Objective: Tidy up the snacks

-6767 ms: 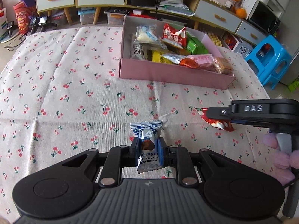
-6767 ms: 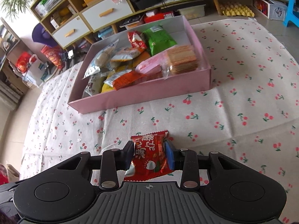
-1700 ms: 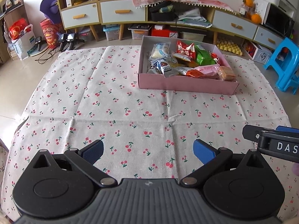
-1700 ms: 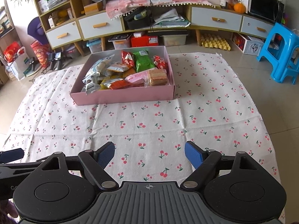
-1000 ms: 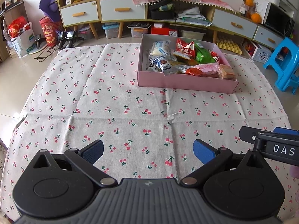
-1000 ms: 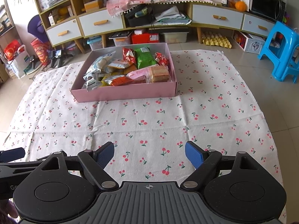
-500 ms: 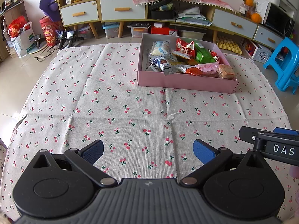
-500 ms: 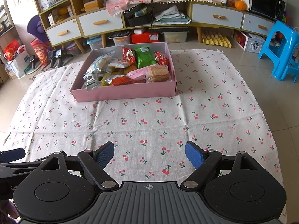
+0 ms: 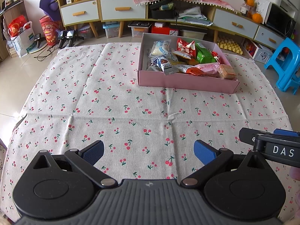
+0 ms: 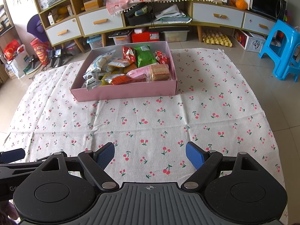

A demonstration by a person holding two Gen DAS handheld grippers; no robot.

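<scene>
A pink box sits at the far side of the cherry-print cloth, holding several snack packets: a green bag, red bags, a truffle chocolate packet and a wafer pack. My left gripper hovers open over the near cloth with nothing between its blue pads. My right gripper is also open and holds nothing. The right gripper's side shows at the left wrist view's right edge.
Beyond the cloth stand low cabinets with drawers, storage bins and egg trays on the tiled floor. A blue plastic stool stands to the right. Bags and cables lie at the far left.
</scene>
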